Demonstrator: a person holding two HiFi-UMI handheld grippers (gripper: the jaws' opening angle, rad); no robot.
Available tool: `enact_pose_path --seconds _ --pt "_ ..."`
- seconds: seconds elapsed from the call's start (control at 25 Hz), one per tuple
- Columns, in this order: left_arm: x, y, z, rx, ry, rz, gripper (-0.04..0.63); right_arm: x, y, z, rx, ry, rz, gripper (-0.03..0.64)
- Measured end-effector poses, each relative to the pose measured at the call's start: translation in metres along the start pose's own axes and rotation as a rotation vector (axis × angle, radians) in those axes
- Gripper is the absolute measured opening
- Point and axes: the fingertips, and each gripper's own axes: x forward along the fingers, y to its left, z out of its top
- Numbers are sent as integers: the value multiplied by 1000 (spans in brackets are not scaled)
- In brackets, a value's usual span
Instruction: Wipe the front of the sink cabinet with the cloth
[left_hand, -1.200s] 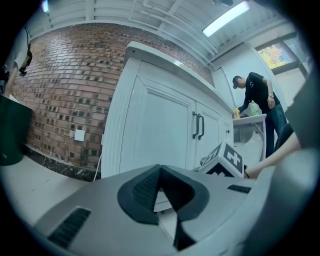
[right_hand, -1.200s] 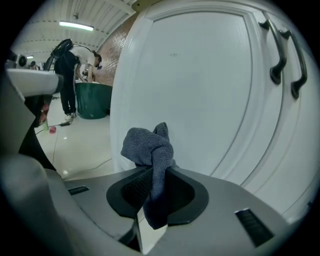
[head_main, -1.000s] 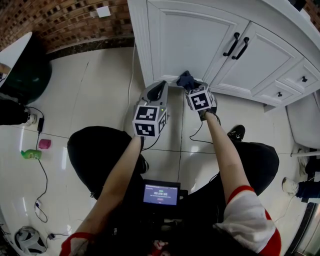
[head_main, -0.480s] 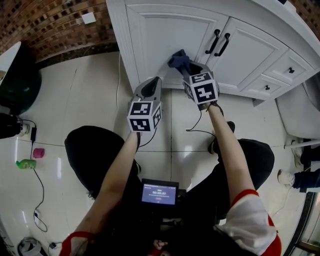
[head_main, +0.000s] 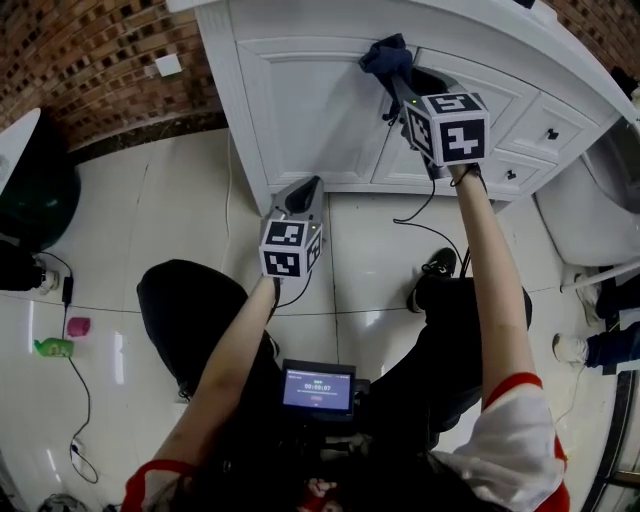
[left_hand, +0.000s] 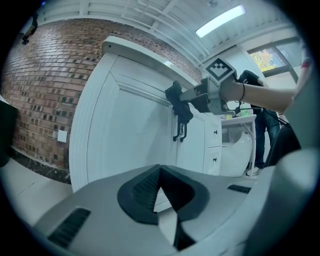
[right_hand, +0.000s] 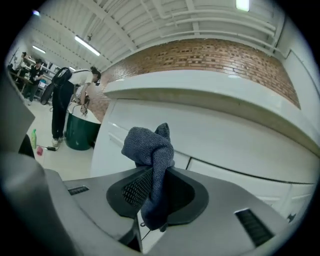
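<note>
**Cabinet wipe: upward stroke at the top of the left door**

Head view. The right gripper (head_main: 393, 72) has risen within the last second from the foot of the sink cabinet (head_main: 300, 120) to the upper edge of its left door, carrying the dark blue cloth (head_main: 384, 52). Judged: one bottom-to-top pass over that door is nearly complete, while the right door and the drawers (head_main: 548, 132) are not yet reached. The left gripper (head_main: 306, 190) stays low by the cabinet base, idle.

Left gripper view. The jaws are closed tip to tip with nothing between them. Only this view gives the side-on relation: the cloth (left_hand: 175, 97) appears pressed to the door face just above the black door handles (left_hand: 180, 131).

Right gripper view. The jaws are clamped on the cloth (right_hand: 150, 150), which is bunched above them with a tail hanging below. Contact with the door cannot be told here. A standing person (right_hand: 67, 100) beside a green bin (right_hand: 82, 131) appears in this view alone.
</note>
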Motion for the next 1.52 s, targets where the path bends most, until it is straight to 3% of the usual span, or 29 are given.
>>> enact_pose_path --seconds 0.2,0.8,1.04,1.52 --pt "-10 -10 2 14 -1 -14 35 -6 -38 15 24 -7 -89 91" --pt "-9 -6 0 -33 -3 9 35 1 10 -67 51 50 -40 91" --pt "-4 -5 -2 -41 -1 10 35 13 23 -117 72 131 -27 91" --pt "7 -5 -19 -38 37 7 35 41 60 -259 138 387 -3 91"
